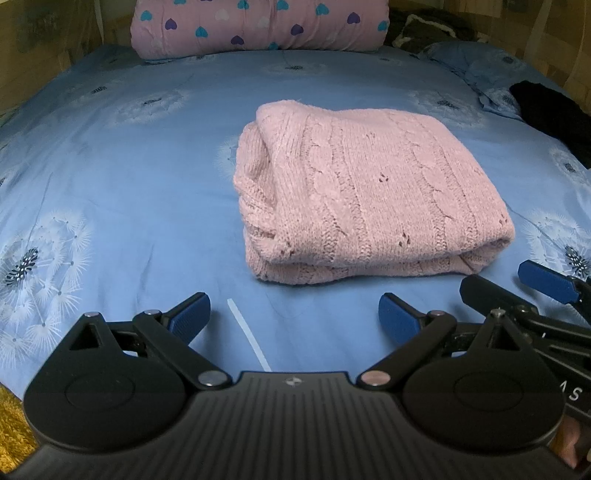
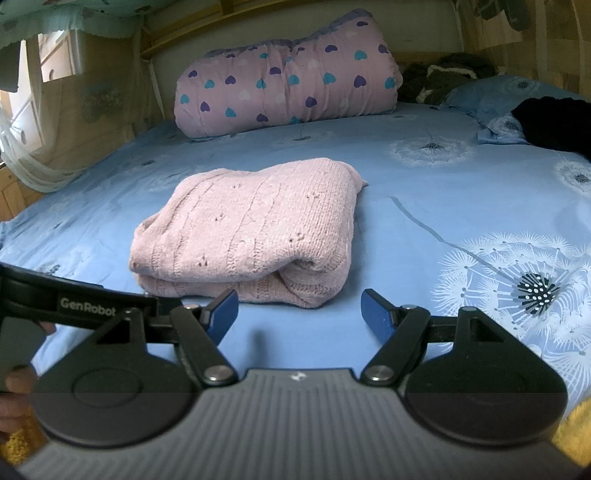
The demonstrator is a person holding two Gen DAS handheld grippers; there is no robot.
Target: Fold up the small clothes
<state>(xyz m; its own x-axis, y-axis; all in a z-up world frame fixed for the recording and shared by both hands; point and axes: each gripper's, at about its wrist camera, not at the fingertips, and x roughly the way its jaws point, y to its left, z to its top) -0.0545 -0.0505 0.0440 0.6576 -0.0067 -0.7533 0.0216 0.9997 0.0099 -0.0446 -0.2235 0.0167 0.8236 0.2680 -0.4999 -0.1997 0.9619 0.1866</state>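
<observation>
A pink cable-knit sweater (image 1: 365,184) (image 2: 255,229) lies folded into a thick rectangle on the blue dandelion-print bed sheet (image 1: 129,166) (image 2: 424,206). My left gripper (image 1: 295,317) hovers just short of the sweater's near edge, open, with only sheet between its blue pads. My right gripper (image 2: 299,310) stands open too, close to the sweater's near right corner, nothing between its fingers. The right gripper's fingers (image 1: 546,280) show at the right edge of the left wrist view. The body of the left gripper crosses the left side of the right wrist view.
A rolled pink quilt with hearts (image 1: 258,26) (image 2: 288,85) lies at the bed's far end. A black garment (image 1: 554,114) (image 2: 554,125) and a blue pillow (image 2: 491,96) sit at the far right. Wooden walls flank the bed. A yellow fabric (image 1: 11,424) lies at the near edge.
</observation>
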